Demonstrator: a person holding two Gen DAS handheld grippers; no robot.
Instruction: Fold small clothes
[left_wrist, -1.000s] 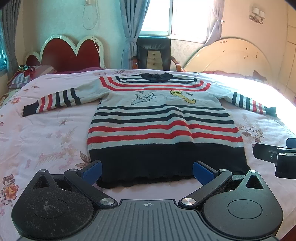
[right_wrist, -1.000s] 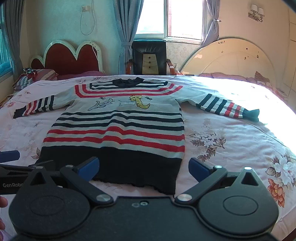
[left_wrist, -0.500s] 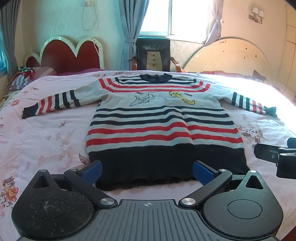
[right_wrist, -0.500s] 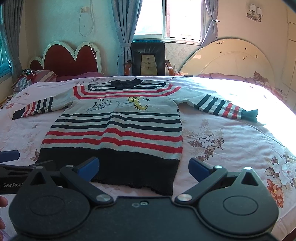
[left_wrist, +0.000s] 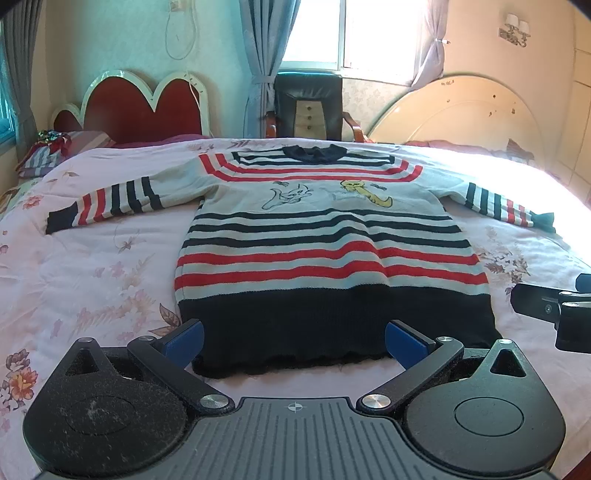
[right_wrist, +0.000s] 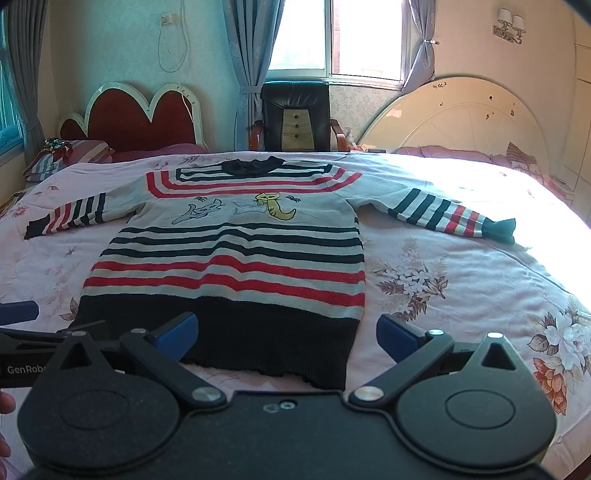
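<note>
Both views have edged slightly nearer the striped sweater since 1 second ago. Left gripper and right gripper: jaws wide apart, holding nothing.

Am in home bedroom. Before me: wide bed under pink floral quilt, red heart-shaped headboard at far left, cream rounded headboard at far right. Behind bed: black leather armchair, grey-blue tied curtains framing bright window. Twin-shade sconce on wall. Striped pillow by red headboard.
</note>
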